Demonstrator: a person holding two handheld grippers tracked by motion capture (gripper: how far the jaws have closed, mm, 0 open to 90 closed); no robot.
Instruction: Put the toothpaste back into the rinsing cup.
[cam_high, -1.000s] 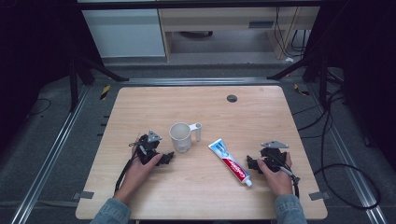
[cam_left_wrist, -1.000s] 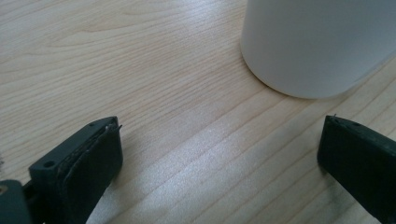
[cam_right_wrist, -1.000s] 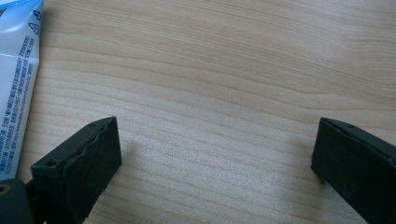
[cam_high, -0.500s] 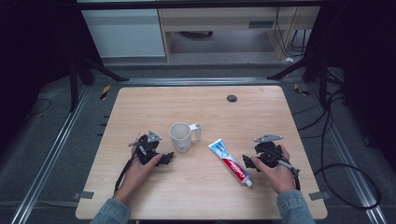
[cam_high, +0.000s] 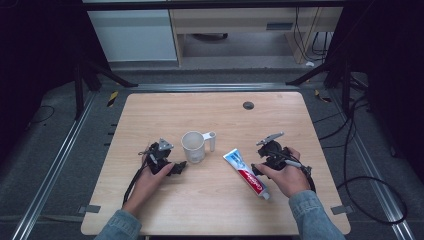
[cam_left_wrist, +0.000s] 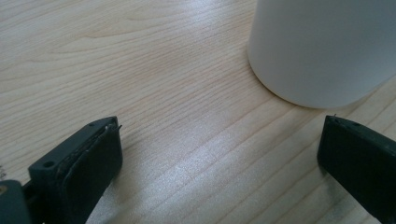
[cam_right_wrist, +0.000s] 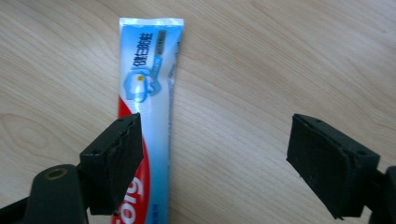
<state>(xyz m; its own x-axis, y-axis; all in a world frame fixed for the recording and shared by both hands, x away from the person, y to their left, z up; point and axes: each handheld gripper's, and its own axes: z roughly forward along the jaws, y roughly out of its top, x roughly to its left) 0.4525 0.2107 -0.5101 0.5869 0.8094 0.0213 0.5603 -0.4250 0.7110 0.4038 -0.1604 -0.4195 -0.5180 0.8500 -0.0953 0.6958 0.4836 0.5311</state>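
Cup: white cup (cam_high: 193, 147), upright near the middle of the table, with a side handle (cam_high: 211, 140) pointing to the right in the high view; its inside looks pale, and whether anything is in it cannot be told. Its rounded lower wall (cam_left_wrist: 327, 51) shows in the left gripper view.
Toothpaste tube: blue, white and red tube (cam_high: 246, 172) lying flat to the right of the cup and apart from it, flat crimped end toward the cup, cap end toward the person. The right gripper view shows its printed face (cam_right_wrist: 147, 88).
Left gripper: left gripper (cam_high: 176, 167) low over the table, just beside the cup on its left; jaws spread wide, nothing between them but bare wood.
Right gripper: right gripper (cam_right_wrist: 215, 163) just beside the tube; jaws spread wide, one jaw over the tube's edge, nothing grasped.
Hands: left hand (cam_high: 150, 177); right hand (cam_high: 287, 177); denim sleeves.
Surface: light wooden table (cam_high: 150, 115) with a dark round hole (cam_high: 248, 105) near the far edge.
Room: grey floor, black cables, pale cabinets beyond the table.
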